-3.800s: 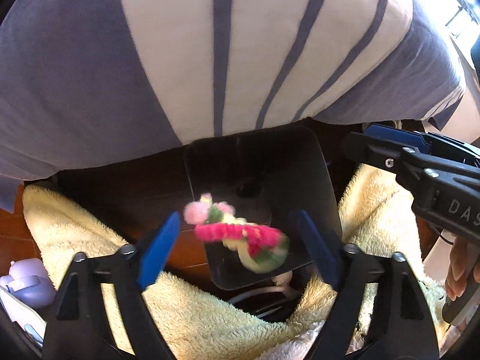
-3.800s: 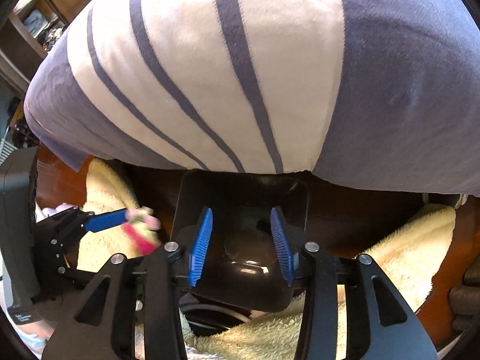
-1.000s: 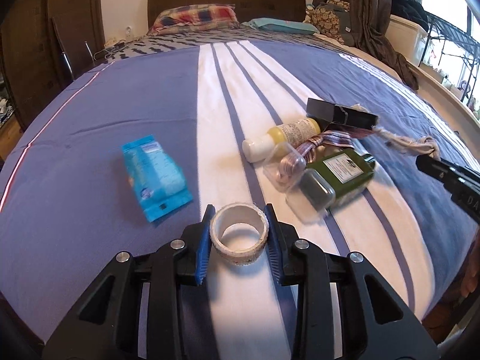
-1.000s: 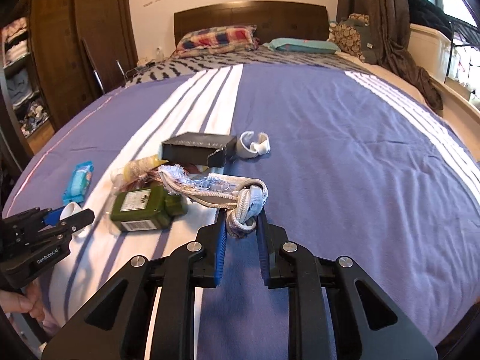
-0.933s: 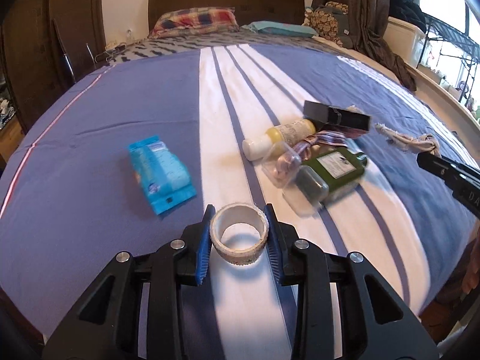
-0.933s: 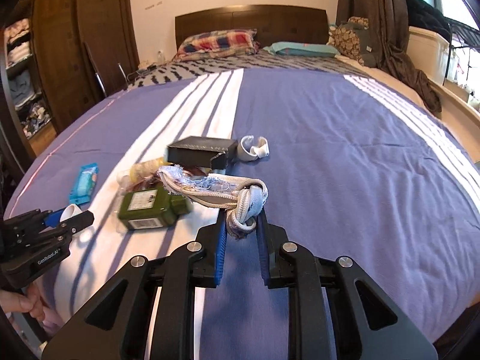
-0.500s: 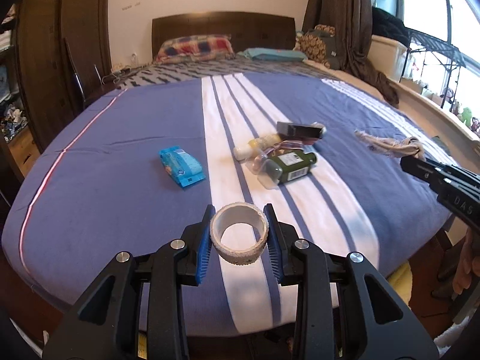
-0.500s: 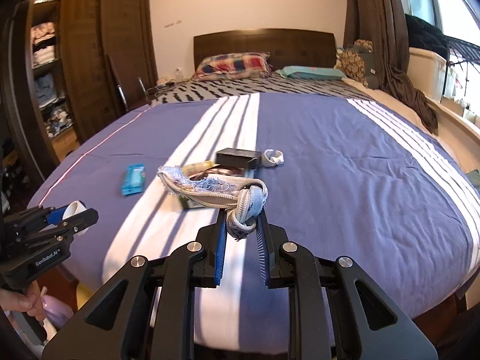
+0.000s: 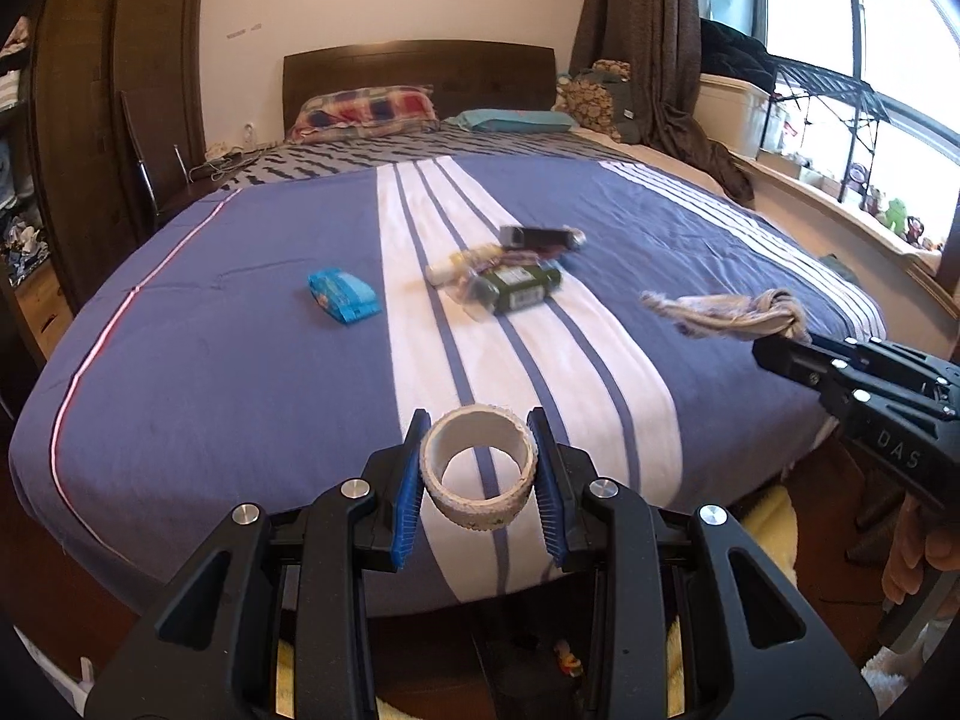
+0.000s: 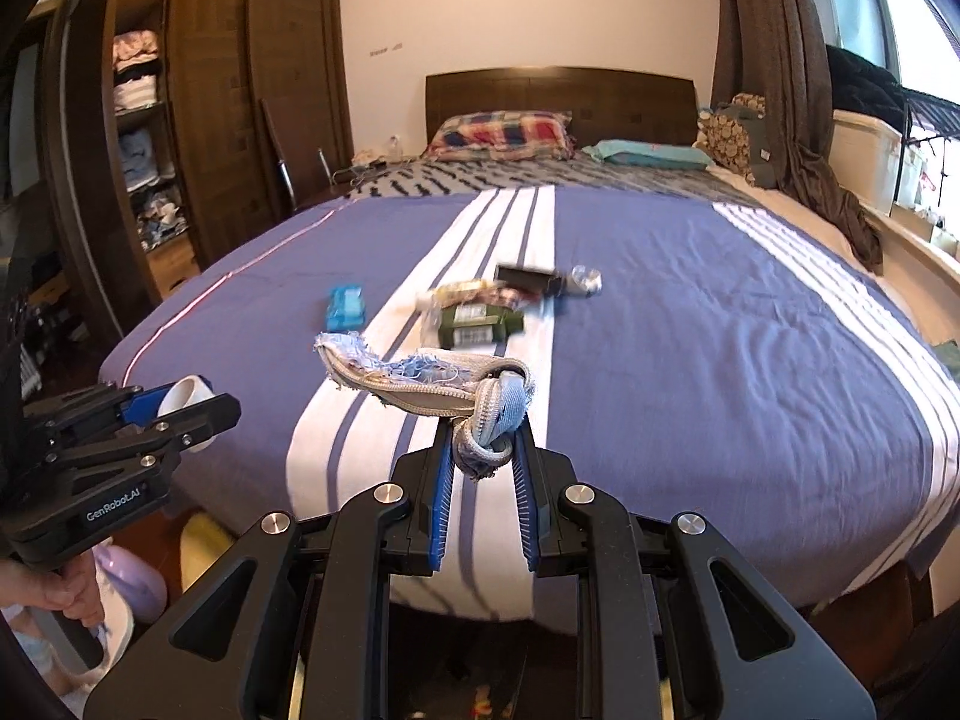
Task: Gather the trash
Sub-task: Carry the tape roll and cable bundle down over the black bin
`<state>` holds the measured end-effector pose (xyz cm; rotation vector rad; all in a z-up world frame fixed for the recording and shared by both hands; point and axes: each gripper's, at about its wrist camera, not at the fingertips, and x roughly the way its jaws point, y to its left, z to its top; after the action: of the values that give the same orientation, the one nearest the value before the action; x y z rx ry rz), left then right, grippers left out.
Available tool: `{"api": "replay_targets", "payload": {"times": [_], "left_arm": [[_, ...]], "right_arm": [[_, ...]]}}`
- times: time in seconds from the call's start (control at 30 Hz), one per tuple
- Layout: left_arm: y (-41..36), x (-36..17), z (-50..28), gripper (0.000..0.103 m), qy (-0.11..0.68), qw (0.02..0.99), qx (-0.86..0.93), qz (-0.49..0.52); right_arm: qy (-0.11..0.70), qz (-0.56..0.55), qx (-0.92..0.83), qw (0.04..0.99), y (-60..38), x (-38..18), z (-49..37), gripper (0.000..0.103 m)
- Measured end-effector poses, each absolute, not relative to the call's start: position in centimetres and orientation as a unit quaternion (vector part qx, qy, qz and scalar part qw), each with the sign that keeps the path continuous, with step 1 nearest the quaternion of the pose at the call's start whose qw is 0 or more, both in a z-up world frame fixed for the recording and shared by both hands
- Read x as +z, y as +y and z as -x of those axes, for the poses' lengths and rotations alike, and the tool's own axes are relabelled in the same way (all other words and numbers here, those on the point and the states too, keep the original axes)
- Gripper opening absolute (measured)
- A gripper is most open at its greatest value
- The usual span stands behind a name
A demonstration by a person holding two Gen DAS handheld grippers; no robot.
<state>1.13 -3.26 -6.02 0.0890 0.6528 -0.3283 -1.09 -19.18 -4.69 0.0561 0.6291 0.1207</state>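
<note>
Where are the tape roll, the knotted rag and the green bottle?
tape roll (image 9: 478,468), left wrist view, on its front rim
knotted rag (image 10: 489,420), right wrist view, on the knot
green bottle (image 10: 480,324), right wrist view, on its label

White tape roll – clamped upright, frayed knotted rag – pinched, dangling

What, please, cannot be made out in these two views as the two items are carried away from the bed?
- Label text on the green bottle: both views, motion blur and too small.
- The small clear thing beside the black box: right wrist view, blurred.
- Floor below the tape roll: left wrist view, hidden by the left hand-held gripper; no bin shows.
- Inner end of the knotted fabric strip: right wrist view, pinched inside the right hand-held gripper.
</note>
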Motion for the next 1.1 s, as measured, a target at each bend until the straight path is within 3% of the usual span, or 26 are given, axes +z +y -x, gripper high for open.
{"api": "replay_targets", "payload": {"times": [0.37,1.1], "left_arm": [[-3.6,-11.3,1.6,0.031,0.378,0.908,-0.172,-0.043],[-4.7,-27.2,1.8,0.031,0.567,0.8,-0.192,-0.036]], "right_arm": [[0.381,-0.034,0.058,0.922,-18.8,-10.7,3.8,0.02],[0.549,-0.057,0.059,0.832,-18.2,-23.6,3.7,0.02]]}}
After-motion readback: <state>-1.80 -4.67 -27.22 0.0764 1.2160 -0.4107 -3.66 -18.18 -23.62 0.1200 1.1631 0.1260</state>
